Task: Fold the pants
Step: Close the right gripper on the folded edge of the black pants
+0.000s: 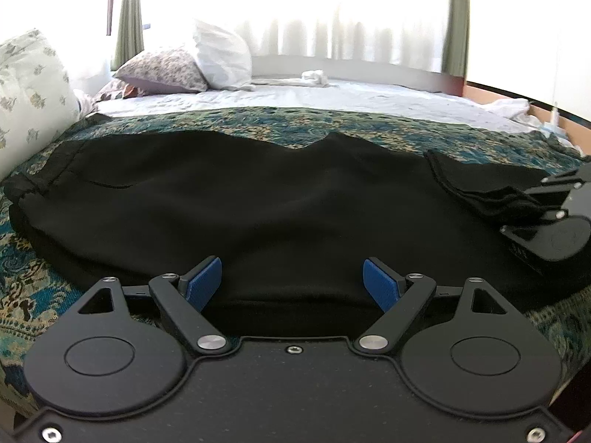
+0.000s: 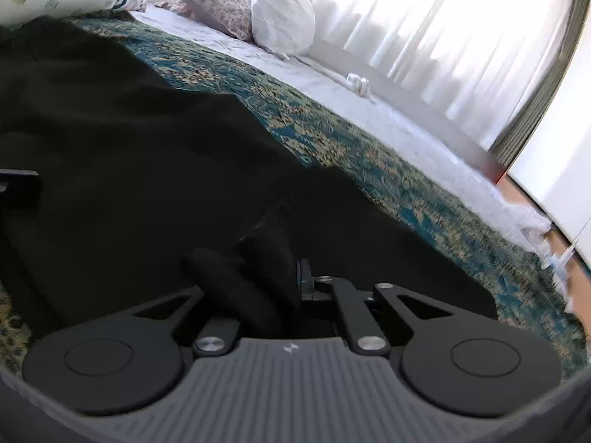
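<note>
**Right gripper clamped on pants hem, left gripper spread over near edge**

I noted the left gripper (image 1: 291,280) with its jaws spread wide, both blue pads (image 1: 201,282) visible and nothing between them. It hovered just over the near edge of the black pants (image 1: 240,199); I could not tell whether the pads touched the cloth. The pants lay flat directly ahead of this gripper, stretching across to both sides on the patterned teal bedspread (image 1: 351,125).

Off to the far right of the left gripper, I saw the right gripper (image 1: 546,199) pinching a bunched, layered end of the pants. From its own wrist view, the right gripper (image 2: 291,284) had its jaws drawn together on a thick roll of black fabric that bulged up between the linkages; its left finger was hidden under the cloth. The rest of the pants (image 2: 129,140) ran ahead and to the left of it.

Beyond the pants, ahead of both grippers, I logged the white sheet (image 1: 332,94), a floral pillow (image 1: 162,70) and a white pillow (image 1: 221,55) ahead-left, and bright sheer curtains (image 1: 332,18) behind. A small white crumpled cloth (image 1: 314,75) sat on the far side of the sheet.
</note>
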